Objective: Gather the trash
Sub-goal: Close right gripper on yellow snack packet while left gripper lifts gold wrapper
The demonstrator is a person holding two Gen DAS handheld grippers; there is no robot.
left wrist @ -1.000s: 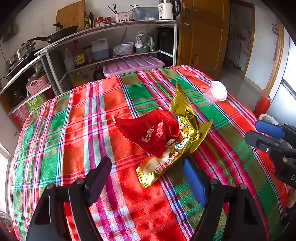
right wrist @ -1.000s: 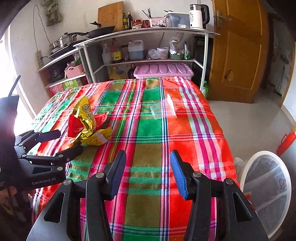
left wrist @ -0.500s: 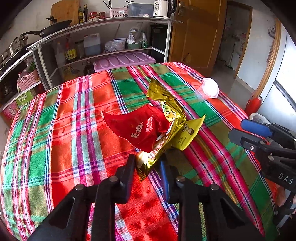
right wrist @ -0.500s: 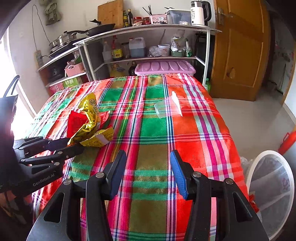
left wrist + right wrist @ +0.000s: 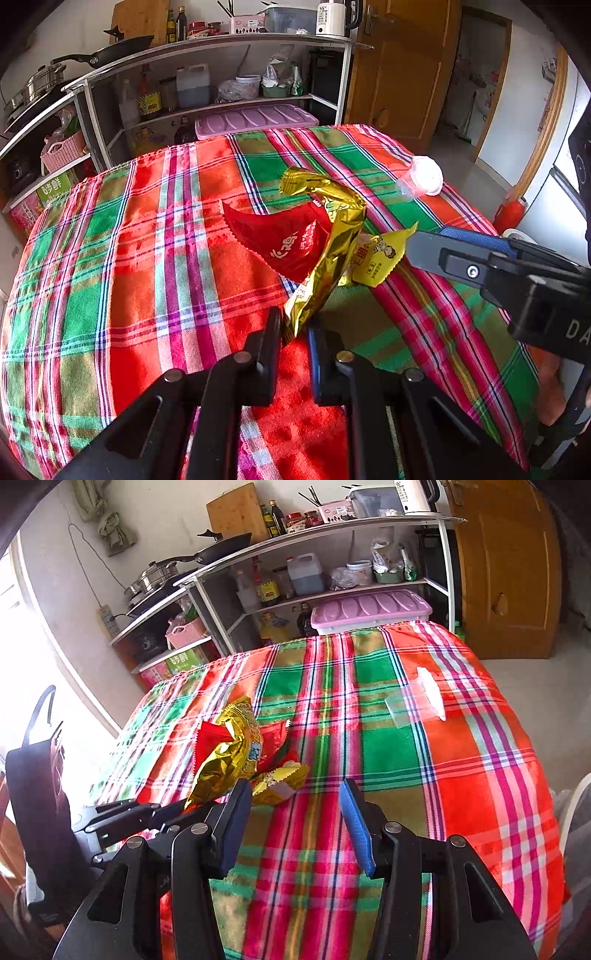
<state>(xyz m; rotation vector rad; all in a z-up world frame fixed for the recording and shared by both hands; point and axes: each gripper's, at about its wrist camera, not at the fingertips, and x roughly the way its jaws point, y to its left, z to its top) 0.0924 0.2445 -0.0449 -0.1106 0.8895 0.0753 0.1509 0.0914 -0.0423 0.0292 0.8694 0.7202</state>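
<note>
Now a crumpled gold snack wrapper (image 5: 332,236) stands up from a table covered in a bright plaid cloth (image 5: 147,258), its lower end pinched between the closing jaws of the left gripper (image 5: 295,328). A second ago those jaws stood wide on either side of it, so the first piece of trash looks secured and ready to lift. A red wrapper (image 5: 280,240) and a small yellow packet (image 5: 376,254) lie against it, possibly tangled with it; the view does not settle that. The right gripper (image 5: 293,805) hovers just beside the pile, jaws apart and empty. Farther off, near the table's edge, lies a clear plastic cup (image 5: 417,698). Kitchen shelves (image 5: 221,66) stand behind the table.
</note>
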